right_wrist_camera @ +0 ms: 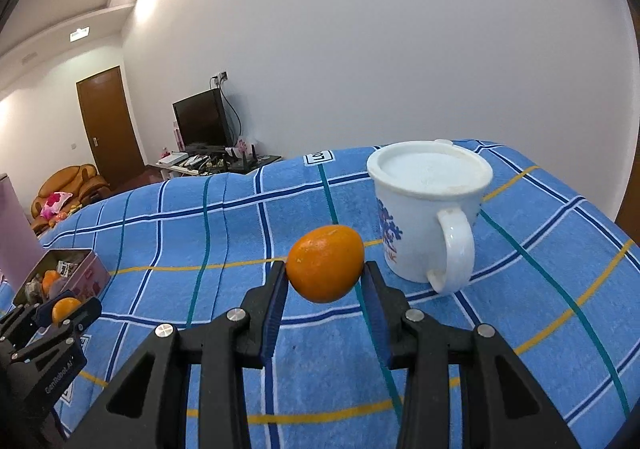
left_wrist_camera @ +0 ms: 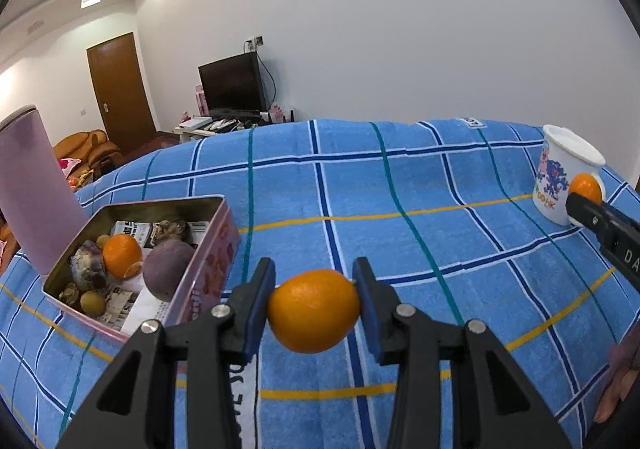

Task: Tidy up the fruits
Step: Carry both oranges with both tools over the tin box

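My left gripper (left_wrist_camera: pixel 314 289) is shut on a small orange fruit (left_wrist_camera: pixel 314 311), held above the blue plaid cloth, right of an open pink tin (left_wrist_camera: pixel 208 265). The tin holds another orange fruit (left_wrist_camera: pixel 122 255), a purple round fruit (left_wrist_camera: pixel 168 269) and several small items. My right gripper (right_wrist_camera: pixel 325 275) is shut on a second orange fruit (right_wrist_camera: pixel 326 263), just left of a white printed mug (right_wrist_camera: pixel 428 209). In the left wrist view the right gripper (left_wrist_camera: pixel 588 205) shows by the mug (left_wrist_camera: pixel 560 177). In the right wrist view the left gripper (right_wrist_camera: pixel 66 309) shows by the tin (right_wrist_camera: pixel 88 277).
The blue plaid cloth (left_wrist_camera: pixel 400 189) covers the whole work surface. The tin's pink lid (left_wrist_camera: pixel 28 185) stands upright behind the tin. A TV (left_wrist_camera: pixel 232 83), a low table, a brown door and an orange armchair (right_wrist_camera: pixel 68 185) stand beyond the far edge.
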### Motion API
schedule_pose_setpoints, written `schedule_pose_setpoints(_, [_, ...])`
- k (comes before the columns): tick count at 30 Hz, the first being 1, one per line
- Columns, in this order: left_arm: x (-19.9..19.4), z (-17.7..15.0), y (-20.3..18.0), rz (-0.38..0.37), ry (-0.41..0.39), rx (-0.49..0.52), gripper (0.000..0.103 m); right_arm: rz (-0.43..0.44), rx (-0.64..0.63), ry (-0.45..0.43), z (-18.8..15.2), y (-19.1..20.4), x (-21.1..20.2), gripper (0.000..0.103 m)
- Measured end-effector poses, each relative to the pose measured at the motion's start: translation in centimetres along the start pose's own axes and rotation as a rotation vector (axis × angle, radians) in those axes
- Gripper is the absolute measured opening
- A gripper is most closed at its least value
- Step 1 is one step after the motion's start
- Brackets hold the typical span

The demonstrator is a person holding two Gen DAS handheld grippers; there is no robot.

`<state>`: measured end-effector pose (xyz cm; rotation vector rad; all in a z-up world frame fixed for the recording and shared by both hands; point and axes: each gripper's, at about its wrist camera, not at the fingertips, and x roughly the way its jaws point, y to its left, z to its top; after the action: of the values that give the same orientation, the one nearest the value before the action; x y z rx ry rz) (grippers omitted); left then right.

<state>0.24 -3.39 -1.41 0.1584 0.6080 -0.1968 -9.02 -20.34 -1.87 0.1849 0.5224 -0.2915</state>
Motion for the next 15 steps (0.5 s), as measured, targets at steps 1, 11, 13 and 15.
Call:
schedule_pose_setpoints(1, [-0.2, -0.1, 0.2, -0.003, -0.004, -0.002, 0.042, -0.002, -0.003, -0.004, -0.1, 0.2, -0.2, 0.04])
schedule_pose_setpoints(11, [-1.1, -0.7, 1.5, -0.013, -0.017, -0.012, 0.042, 0.014, -0.014, -0.02, -1.6, 2.0, -2.4, 0.04])
schedule_pose_setpoints(13, [-1.2, -0.9, 1.8, -0.012, -0.018, -0.011, 0.042, 0.023, -0.023, -0.016, -1.9, 2.7, -2.7, 0.04])
schedule_pose_setpoints(15, [-1.3, -0.9, 1.9, -0.011, -0.019, -0.011, 0.042, 0.028, -0.031, -0.017, -2.1, 3.4, -3.1, 0.04])
